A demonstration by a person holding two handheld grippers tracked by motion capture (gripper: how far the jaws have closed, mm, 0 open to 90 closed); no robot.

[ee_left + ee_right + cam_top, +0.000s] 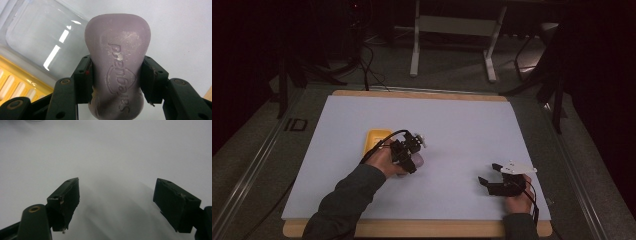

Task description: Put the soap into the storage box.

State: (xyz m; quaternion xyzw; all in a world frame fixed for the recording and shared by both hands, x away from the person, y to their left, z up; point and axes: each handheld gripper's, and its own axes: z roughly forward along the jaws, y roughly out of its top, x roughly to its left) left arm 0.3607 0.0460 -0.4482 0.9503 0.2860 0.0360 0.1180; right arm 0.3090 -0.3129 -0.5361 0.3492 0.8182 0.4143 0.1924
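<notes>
Gripping soap bar (pixel 117 75) across its waist, left gripper (pixel 116 82) | long axis along jaws | yellow tray (pixel 377 137) just beside, toward left edge | right gripper (pixel 116 202) open, idle

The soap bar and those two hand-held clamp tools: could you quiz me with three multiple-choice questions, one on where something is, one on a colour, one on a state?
1. Where is the yellow tray?
A. Right of the right gripper
B. Beside the left gripper
C. On the floor

2. What colour is the soap bar?
A. Pale purple
B. Green
C. Orange

3. How do the right gripper jaws stand?
A. Shut on the soap
B. Shut on nothing
C. Open, nothing between them

Answers: 1 B, the high view shows it next to the left gripper. 2 A, the left gripper view shows lilac. 3 C, bare white mat lies between them.
</notes>
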